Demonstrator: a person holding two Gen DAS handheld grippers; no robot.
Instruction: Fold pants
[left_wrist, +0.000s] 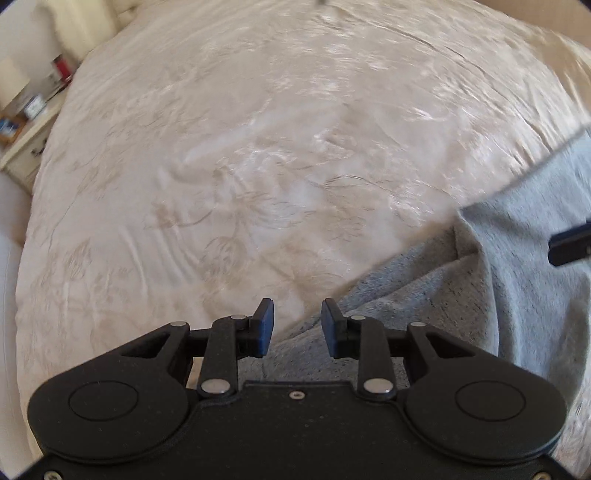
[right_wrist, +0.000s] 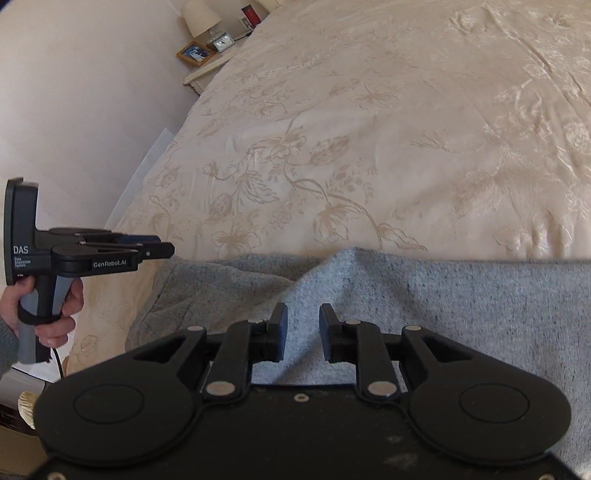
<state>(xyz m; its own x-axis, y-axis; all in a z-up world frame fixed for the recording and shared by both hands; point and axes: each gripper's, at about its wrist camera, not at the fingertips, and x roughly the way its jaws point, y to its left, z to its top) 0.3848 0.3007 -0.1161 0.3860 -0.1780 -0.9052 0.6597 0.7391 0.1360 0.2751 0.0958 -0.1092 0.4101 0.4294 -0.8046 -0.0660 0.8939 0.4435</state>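
Observation:
Grey heathered pants (left_wrist: 480, 295) lie on the bed at the lower right of the left wrist view and fill the lower half of the right wrist view (right_wrist: 443, 314), with a raised fold near the middle. My left gripper (left_wrist: 297, 326) is open over the pants' edge, nothing pressed between its pads. From the right wrist view the left gripper (right_wrist: 162, 251) reaches in from the left toward the pants' end, held by a hand (right_wrist: 55, 306). My right gripper (right_wrist: 303, 330) is open above the grey cloth, which shows through the gap. Its tip (left_wrist: 570, 245) pokes in at the right edge.
A cream floral bedspread (right_wrist: 369, 129) covers the wide bed (left_wrist: 258, 147). A nightstand (right_wrist: 207, 70) at the far left corner carries a lamp (right_wrist: 199, 16), a clock (right_wrist: 223, 42) and a picture frame (right_wrist: 195, 52). A pale wall runs along the bed's left side.

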